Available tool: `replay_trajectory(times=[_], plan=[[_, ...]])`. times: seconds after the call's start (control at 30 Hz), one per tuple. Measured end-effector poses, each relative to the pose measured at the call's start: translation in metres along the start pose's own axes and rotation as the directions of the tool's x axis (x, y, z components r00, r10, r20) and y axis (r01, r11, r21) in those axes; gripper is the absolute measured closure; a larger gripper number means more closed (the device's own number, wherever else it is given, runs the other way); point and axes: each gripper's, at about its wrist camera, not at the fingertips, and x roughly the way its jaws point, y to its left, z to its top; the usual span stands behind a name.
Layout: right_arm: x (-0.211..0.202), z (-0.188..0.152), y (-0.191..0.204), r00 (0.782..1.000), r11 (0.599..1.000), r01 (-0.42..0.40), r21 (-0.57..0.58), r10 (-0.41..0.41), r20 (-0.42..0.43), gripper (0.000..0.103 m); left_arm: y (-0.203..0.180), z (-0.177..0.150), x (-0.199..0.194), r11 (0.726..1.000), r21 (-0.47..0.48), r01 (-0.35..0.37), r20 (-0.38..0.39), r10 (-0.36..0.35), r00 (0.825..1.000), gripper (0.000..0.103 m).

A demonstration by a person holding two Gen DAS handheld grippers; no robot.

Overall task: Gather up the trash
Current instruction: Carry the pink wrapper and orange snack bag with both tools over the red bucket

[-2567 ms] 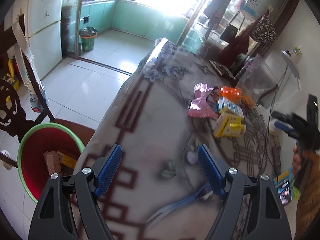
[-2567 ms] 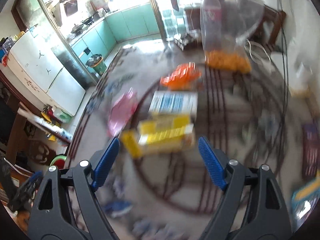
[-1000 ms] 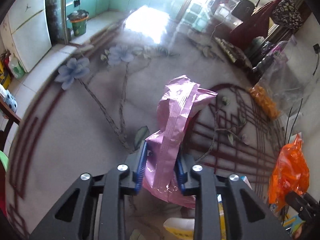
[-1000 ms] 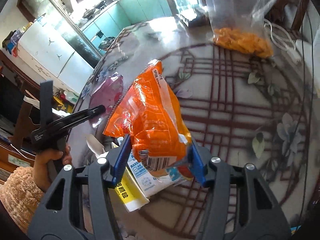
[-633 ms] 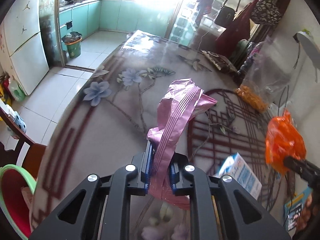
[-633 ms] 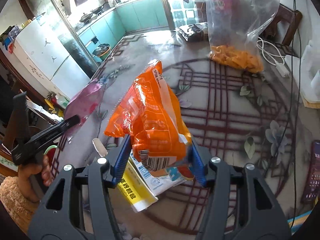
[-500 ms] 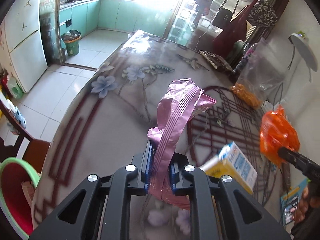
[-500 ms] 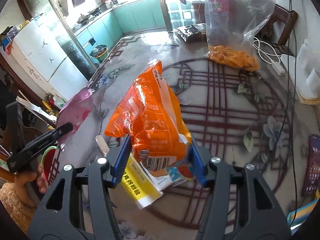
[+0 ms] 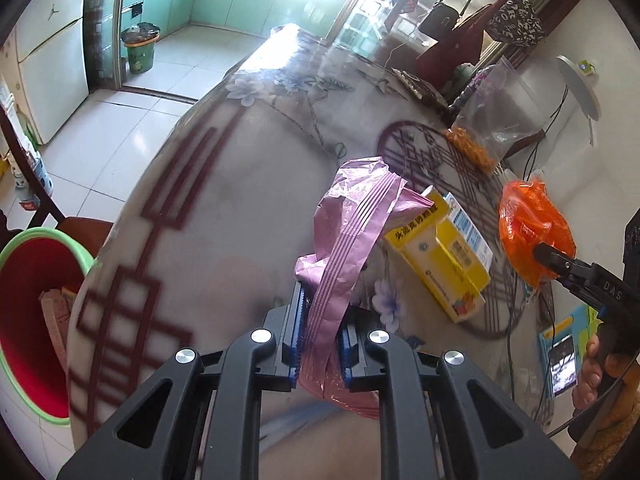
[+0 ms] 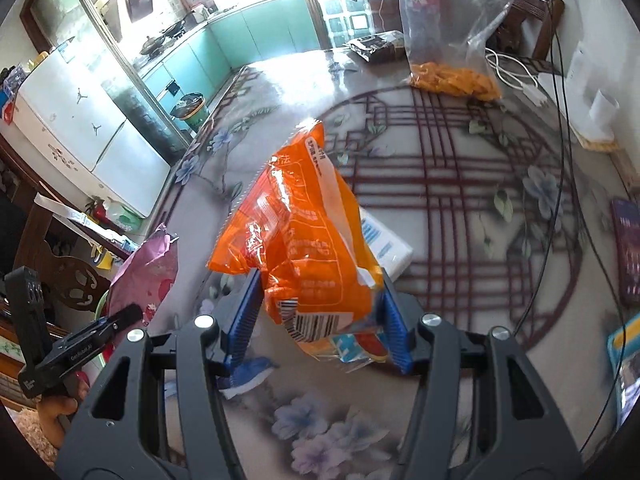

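Lifted off the desk (image 9: 224, 216) since the earlier frames, 2 wrappers are carried toward the red bin (image 9: 28, 320): pink wrapper (image 9: 352, 232) clenched in left gripper (image 9: 320, 344) jaws, orange wrapper (image 10: 304, 248) in right gripper (image 10: 316, 320) jaws.

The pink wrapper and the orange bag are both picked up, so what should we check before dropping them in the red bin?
1. Left gripper pinching the pink wrapper: ok.
2. Right gripper squeezing the orange bag: ok.
3. Both lifted off the table: ok.
4. Red bin in view, down beside the table: ok.
5. Room left in the bin: ok, only a few scraps show.
6. Yellow box collected: not ok, it lies on the table.
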Motion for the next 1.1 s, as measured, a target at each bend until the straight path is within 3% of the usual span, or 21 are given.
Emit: replay_trajectory(times=[0.6, 1.1], plan=[[-0.027, -0.031, 0.060, 0.998, 0.999, -0.037, -0.003, 0.037, 0.043, 0.049, 0.015, -0.006, -0.051, 0.997, 0.039, 0.068, 0.069, -0.071, 0.995, 0.091], [-0.021, -0.041, 0.142, 0.994, 0.988, -0.103, -0.114, 0.106, 0.026, 0.049, 0.078, -0.015, -0.092, 0.999, -0.047, 0.023, 0.135, -0.017, 0.991, 0.091]])
